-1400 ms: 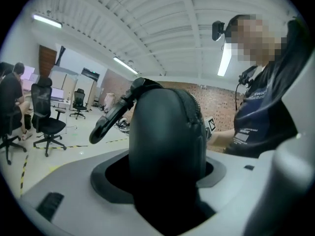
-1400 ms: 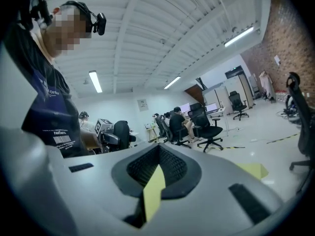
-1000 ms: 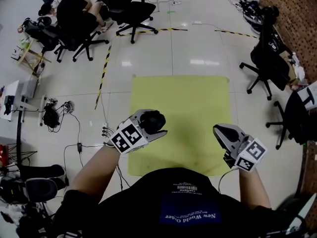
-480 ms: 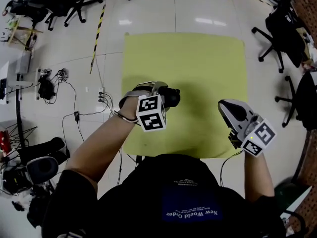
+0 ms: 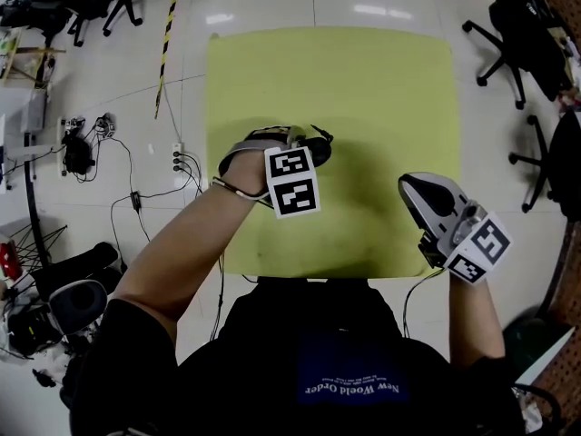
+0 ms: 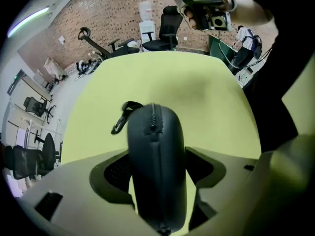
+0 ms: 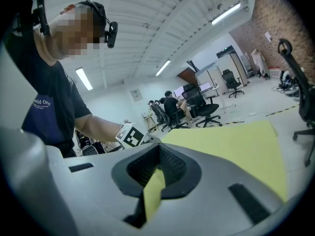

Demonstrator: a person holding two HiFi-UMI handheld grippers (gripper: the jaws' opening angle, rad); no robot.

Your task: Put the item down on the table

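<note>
The left tongs (image 5: 309, 148), clenched on the dark grey zippered pouch (image 6: 156, 156), have swung out over the yellow-green desk (image 5: 381, 80); set-down looks near. The right tongs (image 5: 413, 189) sit closed and empty.

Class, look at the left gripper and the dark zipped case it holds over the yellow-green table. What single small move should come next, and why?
Probably lower the left gripper gently until the dark grey zipped hard case sits on the yellow-green table, and only then open. Its fingers grip the case on both sides, and the pictures do not show whether the case touches the surface yet.
</note>
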